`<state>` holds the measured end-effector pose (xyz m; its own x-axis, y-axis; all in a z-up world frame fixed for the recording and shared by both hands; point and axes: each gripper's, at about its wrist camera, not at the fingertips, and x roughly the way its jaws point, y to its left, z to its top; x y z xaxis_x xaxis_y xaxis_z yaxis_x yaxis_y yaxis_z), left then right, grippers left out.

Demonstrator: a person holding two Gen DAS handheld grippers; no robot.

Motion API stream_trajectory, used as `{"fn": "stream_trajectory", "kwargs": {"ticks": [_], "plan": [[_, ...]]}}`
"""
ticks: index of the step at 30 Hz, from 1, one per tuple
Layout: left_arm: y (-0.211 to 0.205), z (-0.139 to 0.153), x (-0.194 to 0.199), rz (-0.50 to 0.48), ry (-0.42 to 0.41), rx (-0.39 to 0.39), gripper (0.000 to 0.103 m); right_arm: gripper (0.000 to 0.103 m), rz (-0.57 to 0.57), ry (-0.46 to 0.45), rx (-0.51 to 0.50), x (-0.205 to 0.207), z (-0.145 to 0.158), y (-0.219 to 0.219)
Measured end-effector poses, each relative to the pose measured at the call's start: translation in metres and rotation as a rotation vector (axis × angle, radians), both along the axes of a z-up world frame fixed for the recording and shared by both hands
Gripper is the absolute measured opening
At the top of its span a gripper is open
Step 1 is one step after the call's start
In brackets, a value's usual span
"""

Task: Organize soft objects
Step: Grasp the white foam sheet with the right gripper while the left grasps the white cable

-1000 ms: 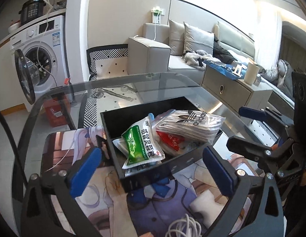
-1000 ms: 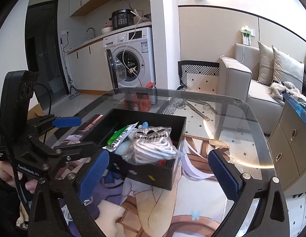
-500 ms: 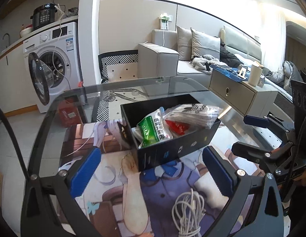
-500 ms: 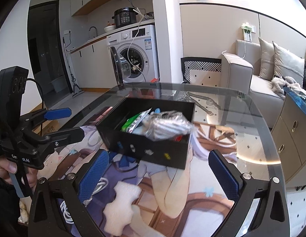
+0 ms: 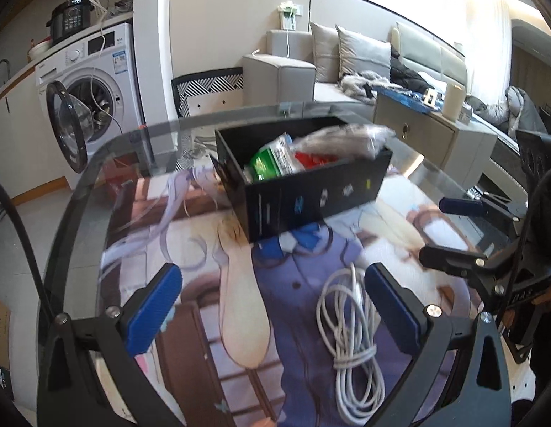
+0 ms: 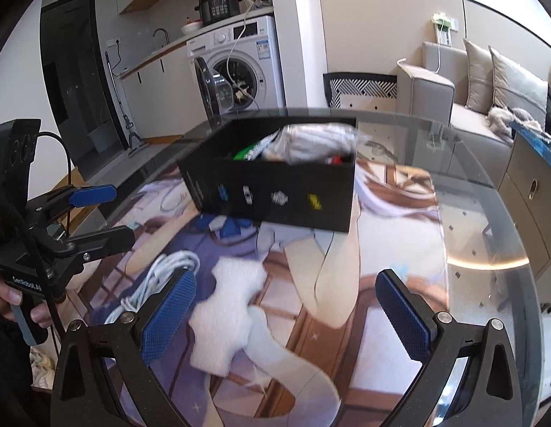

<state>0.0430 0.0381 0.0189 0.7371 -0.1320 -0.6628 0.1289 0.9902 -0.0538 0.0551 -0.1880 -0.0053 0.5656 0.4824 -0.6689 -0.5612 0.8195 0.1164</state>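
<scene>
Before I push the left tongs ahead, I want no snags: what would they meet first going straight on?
Probably the coiled white cable, lying on the printed mat just inside the open left tongs. Beyond it stands the black box. Depth is uncertain.

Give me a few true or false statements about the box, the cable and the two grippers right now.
1. The black box holds a green packet. True.
2. The white cable lies inside the box. False: it lies coiled on the mat, outside the box.
3. Both grippers are open and hold nothing. True: left gripper, right gripper.
4. The washing machine door is shut. False: it hangs open.
5. The white cloth is in the right gripper's grip. False: it lies loose on the mat.
</scene>
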Motion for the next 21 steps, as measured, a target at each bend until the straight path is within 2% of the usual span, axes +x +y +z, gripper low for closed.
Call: {"fn": "stream_trajectory", "kwargs": {"ticks": [11,21], "plan": [[-0.009,-0.018,-0.011,-0.036,0.056,-0.017,0.103,0.103,0.03,0.046,-0.03,-0.014,-0.021,0.009],[-0.024,-0.029,-0.016,-0.101,0.109,0.007,0.103,0.103,0.046,0.061,-0.06,-0.017,-0.026,0.015]]}}
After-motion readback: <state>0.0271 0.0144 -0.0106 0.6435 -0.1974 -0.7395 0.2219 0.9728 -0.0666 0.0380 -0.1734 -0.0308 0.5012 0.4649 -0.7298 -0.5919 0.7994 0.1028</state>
